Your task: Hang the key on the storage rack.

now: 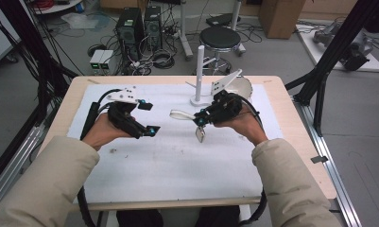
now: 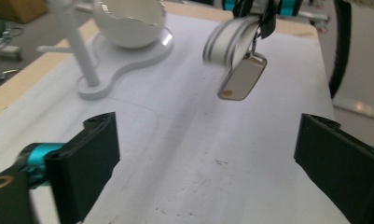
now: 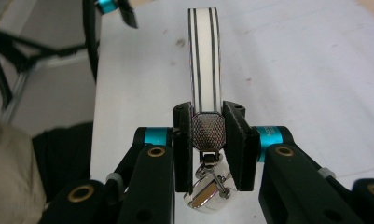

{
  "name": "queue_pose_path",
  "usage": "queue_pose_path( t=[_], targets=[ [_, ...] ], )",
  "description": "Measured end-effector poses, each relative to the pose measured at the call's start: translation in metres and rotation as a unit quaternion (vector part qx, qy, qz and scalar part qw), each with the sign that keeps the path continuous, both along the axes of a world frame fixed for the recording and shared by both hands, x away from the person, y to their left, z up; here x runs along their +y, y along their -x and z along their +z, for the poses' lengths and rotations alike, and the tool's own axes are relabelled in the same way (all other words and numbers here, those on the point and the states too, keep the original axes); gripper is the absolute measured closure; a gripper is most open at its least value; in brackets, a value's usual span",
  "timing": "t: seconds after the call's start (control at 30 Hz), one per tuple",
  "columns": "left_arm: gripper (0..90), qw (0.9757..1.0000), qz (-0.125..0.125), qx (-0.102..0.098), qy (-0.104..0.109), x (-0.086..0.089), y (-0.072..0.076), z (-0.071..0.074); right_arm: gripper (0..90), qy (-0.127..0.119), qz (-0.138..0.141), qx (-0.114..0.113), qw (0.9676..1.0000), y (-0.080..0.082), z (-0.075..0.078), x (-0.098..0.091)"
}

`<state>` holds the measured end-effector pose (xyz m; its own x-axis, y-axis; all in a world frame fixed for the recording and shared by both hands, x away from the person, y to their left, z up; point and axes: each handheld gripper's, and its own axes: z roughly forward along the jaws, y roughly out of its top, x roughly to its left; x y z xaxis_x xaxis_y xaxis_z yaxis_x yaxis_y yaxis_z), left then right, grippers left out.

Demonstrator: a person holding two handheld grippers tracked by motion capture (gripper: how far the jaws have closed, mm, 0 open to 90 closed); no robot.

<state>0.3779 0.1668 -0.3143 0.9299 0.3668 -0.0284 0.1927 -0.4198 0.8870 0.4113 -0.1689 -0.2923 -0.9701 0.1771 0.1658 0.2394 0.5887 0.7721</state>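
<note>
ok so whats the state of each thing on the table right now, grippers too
left gripper: open, nothing between its jaws
right gripper: shut on the key strap, held above the table
key strap: white with dark stripes, clamped at its metal end, loop sticking out past the jaws
metal tag: hanging free below the strap
white stand: upright on its base, nothing on the post
white bowl: sitting on the stand's base

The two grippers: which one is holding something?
The right gripper, jaws clamped on the striped strap with its metal tag dangling. The left gripper is wide open, empty.
</note>
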Motion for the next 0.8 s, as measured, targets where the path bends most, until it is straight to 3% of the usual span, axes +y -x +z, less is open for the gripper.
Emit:
queue_pose_path(
  t=[0.23,0.3,0.57,0.63,0.67,0.8],
  targets=[
    [1.7,0.9975,0.055,-0.025,0.038,0.032,0.006,-0.008,74.8,-0.049,-0.057,0.017,0.9970,-0.013,0.003,-0.020],
    [1.7,0.9964,0.063,-0.027,0.051,0.040,0.008,-0.011,74.8,-0.054,-0.068,0.019,0.9961,-0.016,0.003,-0.024],
    [1.7,0.9931,0.084,-0.048,0.067,0.065,0.024,-0.027,74.8,-0.064,-0.126,0.021,0.9897,-0.030,0.001,-0.039],
    [1.7,0.9909,0.096,-0.056,0.077,0.073,0.031,-0.033,74.8,-0.065,-0.130,0.017,0.9892,-0.032,0.001,-0.040],
    [1.7,0.9894,0.104,-0.060,0.081,0.078,0.034,-0.037,74.8,-0.066,-0.145,0.016,0.9871,-0.035,0.002,-0.042],
    [1.7,0.9817,0.134,-0.076,0.112,0.096,0.046,-0.051,74.8,-0.071,-0.160,0.019,0.9843,-0.040,0.002,-0.045]
  ],
)
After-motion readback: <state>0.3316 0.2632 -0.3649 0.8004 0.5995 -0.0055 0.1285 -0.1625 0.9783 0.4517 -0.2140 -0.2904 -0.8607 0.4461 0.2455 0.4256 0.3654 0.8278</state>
